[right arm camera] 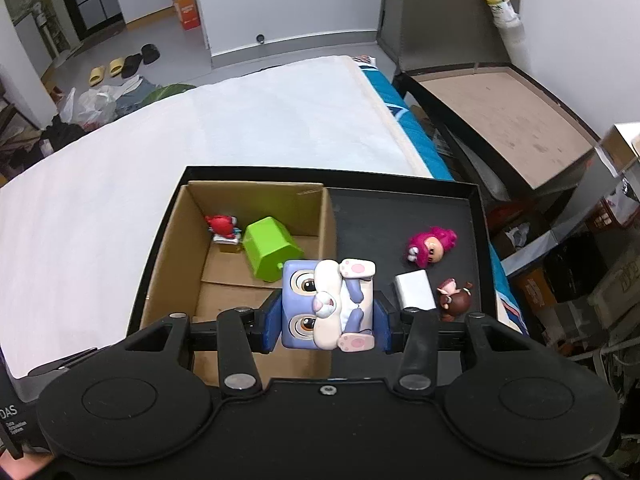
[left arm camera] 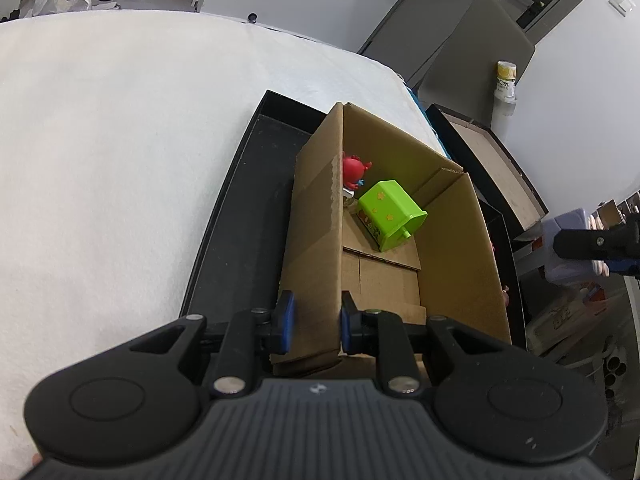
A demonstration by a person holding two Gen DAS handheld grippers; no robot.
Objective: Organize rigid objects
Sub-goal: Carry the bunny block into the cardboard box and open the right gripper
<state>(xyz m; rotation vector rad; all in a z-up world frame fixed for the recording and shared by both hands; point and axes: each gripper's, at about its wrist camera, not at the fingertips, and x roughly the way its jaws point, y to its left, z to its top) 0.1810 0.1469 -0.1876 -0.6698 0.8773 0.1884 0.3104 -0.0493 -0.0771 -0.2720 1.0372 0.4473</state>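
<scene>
A cardboard box [left arm camera: 452, 240] [right arm camera: 176, 248] stands in a black tray [left arm camera: 240, 216] [right arm camera: 384, 216]. In it lie a green toy house [left arm camera: 390, 214] [right arm camera: 269, 249] and a red figure [left arm camera: 354, 169] [right arm camera: 221, 227]. My left gripper [left arm camera: 317, 322] is shut on the box's left wall. My right gripper [right arm camera: 327, 318] is shut on a blue-and-white bunny cube figure [right arm camera: 326, 306], held above the box's right wall; it shows at the right edge of the left wrist view [left arm camera: 596, 244]. On the tray lie a pink-haired figure [right arm camera: 431, 245], a white block [right arm camera: 414, 292] and a brown figure [right arm camera: 454, 300].
The tray sits on a white-covered table [left arm camera: 100, 160] [right arm camera: 240, 128]. A brown-topped table [right arm camera: 504, 116] stands to the right, with stacked boxes and clutter [right arm camera: 580, 264] beside it. Slippers and bags [right arm camera: 116, 76] lie on the floor beyond.
</scene>
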